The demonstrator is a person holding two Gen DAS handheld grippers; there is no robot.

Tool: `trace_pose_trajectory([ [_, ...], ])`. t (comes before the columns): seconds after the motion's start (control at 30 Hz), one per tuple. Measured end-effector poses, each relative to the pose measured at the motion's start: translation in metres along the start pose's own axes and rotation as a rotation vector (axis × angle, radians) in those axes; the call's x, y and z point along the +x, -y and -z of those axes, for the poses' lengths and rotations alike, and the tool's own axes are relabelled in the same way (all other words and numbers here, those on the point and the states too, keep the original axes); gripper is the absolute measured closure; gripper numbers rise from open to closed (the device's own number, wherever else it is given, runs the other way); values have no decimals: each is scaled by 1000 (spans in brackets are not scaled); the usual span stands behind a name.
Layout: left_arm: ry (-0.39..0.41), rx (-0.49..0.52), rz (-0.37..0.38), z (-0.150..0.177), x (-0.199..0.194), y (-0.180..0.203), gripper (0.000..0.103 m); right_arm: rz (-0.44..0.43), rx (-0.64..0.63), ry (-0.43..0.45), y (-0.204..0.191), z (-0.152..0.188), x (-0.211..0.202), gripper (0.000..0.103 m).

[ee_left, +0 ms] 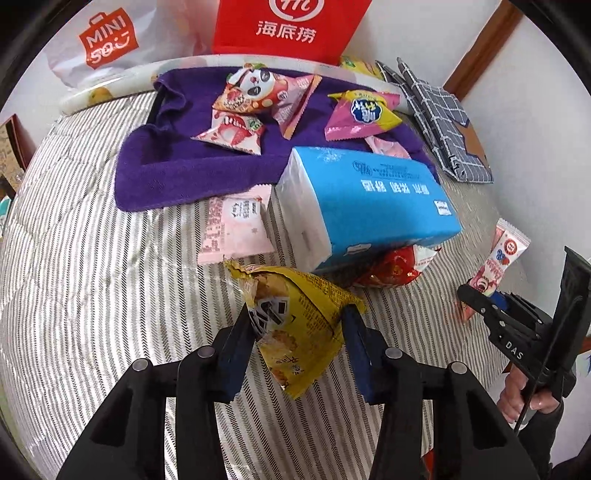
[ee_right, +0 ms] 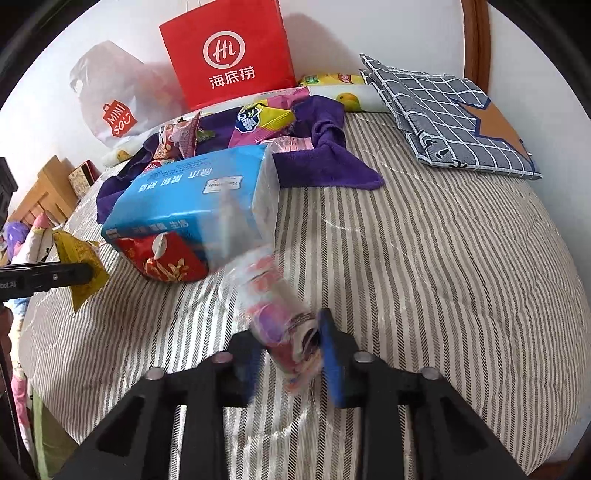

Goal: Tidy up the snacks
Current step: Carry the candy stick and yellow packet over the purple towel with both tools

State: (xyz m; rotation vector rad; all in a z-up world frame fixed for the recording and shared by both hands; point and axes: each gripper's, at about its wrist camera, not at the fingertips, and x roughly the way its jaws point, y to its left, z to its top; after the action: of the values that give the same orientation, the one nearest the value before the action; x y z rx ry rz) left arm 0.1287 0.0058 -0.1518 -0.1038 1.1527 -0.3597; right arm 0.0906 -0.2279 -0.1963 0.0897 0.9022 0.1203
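Observation:
My left gripper (ee_left: 297,325) is shut on a yellow snack packet (ee_left: 295,317), lifted just above the striped bed cover; the same yellow packet (ee_right: 79,262) shows at the left edge of the right wrist view. My right gripper (ee_right: 288,345) is shut on a pink-and-white snack stick (ee_right: 275,306), blurred here; that pink stick (ee_left: 496,262) rises from the right gripper (ee_left: 476,299) in the left wrist view. A red snack bag (ee_left: 393,269) lies under the blue tissue pack (ee_left: 365,199). Several pink and yellow packets (ee_left: 251,96) rest on a purple towel (ee_left: 173,166).
A red paper bag (ee_left: 291,26) and a white plastic bag (ee_left: 107,40) stand at the wall behind the towel. A checked grey cloth holder (ee_right: 454,114) lies at the far right. A pink wipes pack (ee_left: 236,225) sits beside the tissue pack. A hand (ee_left: 524,395) holds the right gripper.

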Motion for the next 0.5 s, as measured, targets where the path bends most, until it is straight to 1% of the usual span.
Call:
trace_pose_trajectory([
  [0.1,19,8,2,-2,-7,1,56,-5,12,11,1,-4,-8,81],
  [0.27,46,8,12,-6,-19,1,56,30,-5,49,-4,-12,-30,81],
  [0.5,98,2,24,-11,-45,5,56,71,-15,90,-12,-24,-61,81],
])
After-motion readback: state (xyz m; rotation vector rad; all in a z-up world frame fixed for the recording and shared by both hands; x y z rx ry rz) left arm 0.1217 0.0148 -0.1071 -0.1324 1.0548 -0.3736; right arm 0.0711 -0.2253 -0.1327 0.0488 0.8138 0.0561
